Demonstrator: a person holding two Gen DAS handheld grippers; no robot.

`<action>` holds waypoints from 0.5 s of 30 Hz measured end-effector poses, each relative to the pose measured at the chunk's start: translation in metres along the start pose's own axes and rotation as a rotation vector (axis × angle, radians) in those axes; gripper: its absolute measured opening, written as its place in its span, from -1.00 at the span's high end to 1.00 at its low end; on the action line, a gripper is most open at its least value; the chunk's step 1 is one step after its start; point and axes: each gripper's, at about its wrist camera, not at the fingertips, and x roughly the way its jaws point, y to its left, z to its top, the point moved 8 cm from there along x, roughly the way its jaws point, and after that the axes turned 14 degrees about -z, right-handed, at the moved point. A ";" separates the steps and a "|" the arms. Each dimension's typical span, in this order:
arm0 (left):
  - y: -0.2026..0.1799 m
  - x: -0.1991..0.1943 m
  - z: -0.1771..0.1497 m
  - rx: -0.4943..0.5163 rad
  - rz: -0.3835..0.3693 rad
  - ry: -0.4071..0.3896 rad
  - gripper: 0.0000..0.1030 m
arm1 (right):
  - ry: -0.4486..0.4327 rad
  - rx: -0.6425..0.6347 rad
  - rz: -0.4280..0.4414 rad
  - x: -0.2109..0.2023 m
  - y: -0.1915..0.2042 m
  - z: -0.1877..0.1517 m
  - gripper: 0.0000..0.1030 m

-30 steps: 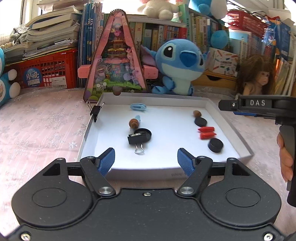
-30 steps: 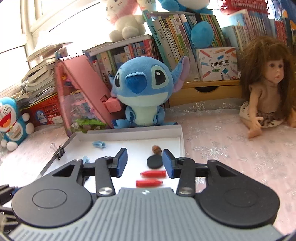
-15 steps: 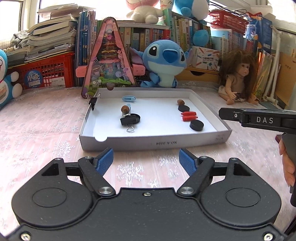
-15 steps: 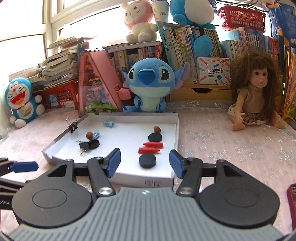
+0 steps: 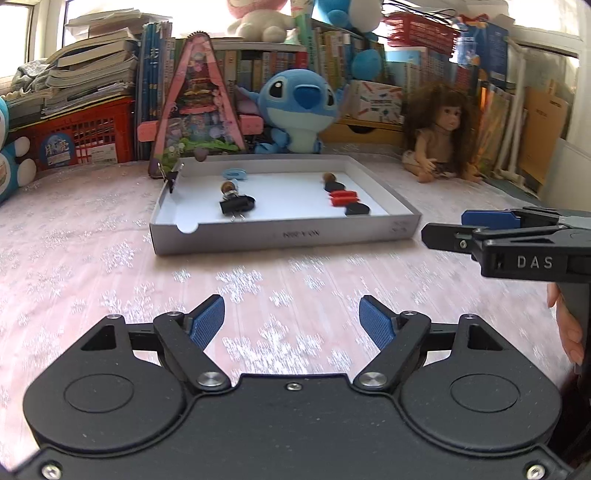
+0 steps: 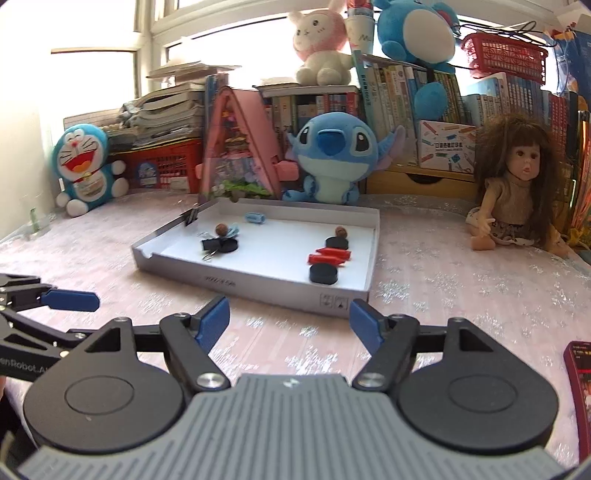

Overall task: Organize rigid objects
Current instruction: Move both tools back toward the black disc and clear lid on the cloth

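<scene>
Overall, a wide surface covered by a pink cloth (image 5: 92, 258) patterned with pale snowflakes fills the foreground, and behind it runs a crowded wall of books (image 6: 406, 96) and stacked papers under a bright window (image 6: 110, 26). Red plastic baskets (image 5: 85, 136) sit among the shelves. Along the back edge of the cloth stand a pink triangular toy house (image 5: 197, 107), a blue plush creature (image 5: 299, 110), a blue-and-white cat plush (image 6: 86, 166) and a long-haired doll (image 6: 517, 184) seated to the right.

Near the middle of the cloth lies a shallow white cardboard tray (image 5: 284, 234), its near wall facing both cameras. Inside, on the right side, a row runs front to back: a black disc (image 6: 324, 274), two red pieces (image 6: 330, 256), another black disc (image 6: 337, 242) and a small brown ball (image 6: 340, 232). On the left side lie a black binder clip (image 5: 232, 206) touching a third black disc, a brown ball just behind it, and a light blue clip (image 5: 233, 172) near the far wall. Another binder clip (image 5: 170, 177) grips the tray's left wall.

Both tools hang over bare cloth in front of the tray. The left gripper (image 5: 291, 321) is spread wide with nothing between its blue pads. The right gripper (image 6: 290, 323) is opening, also empty.
</scene>
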 end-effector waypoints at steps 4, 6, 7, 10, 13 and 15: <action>-0.010 -0.006 -0.014 0.036 -0.025 0.014 -0.53 | 0.009 -0.019 0.036 -0.017 0.008 -0.016 -0.60; -0.016 -0.010 -0.019 0.057 -0.040 0.011 -0.54 | 0.011 -0.024 0.051 -0.025 0.010 -0.023 -0.61; -0.018 -0.012 -0.020 0.066 -0.046 0.008 -0.54 | 0.011 -0.026 0.060 -0.031 0.012 -0.027 -0.61; -0.026 -0.018 -0.027 0.087 -0.078 -0.003 -0.61 | 0.013 -0.030 0.081 -0.043 0.014 -0.036 -0.63; -0.030 -0.022 -0.036 0.098 -0.101 0.003 -0.61 | 0.015 -0.048 0.085 -0.051 0.016 -0.044 -0.63; -0.032 -0.024 -0.041 0.111 -0.106 0.011 -0.61 | 0.015 -0.061 0.077 -0.056 0.015 -0.049 -0.63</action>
